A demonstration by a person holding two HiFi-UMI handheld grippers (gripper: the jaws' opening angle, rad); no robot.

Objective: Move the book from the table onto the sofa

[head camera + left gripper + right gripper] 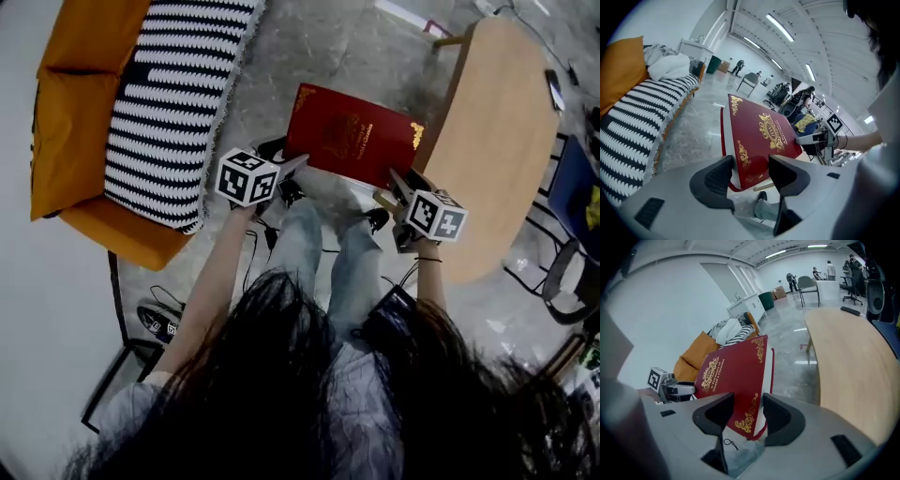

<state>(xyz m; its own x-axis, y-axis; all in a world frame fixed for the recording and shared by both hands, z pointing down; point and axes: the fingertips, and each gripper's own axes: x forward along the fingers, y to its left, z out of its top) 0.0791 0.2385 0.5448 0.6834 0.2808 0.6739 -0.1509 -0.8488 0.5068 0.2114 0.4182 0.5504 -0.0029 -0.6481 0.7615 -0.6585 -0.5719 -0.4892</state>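
Book (354, 134) hung over floor, between worktop (497, 122) and sofa (84, 112). Left gripper (750, 169) jaws clamped one near corner, right gripper (746, 409) jaws the other. Hardcover judged stiff, weighty, glossy cover maybe slippery; two-corner hold suited it.

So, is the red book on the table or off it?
Off it. The red book is over the floor between table and sofa, clamped by the left gripper and right gripper.

book (733, 376) | gold cover title | "A Treasury of World's Classics" | partly legible
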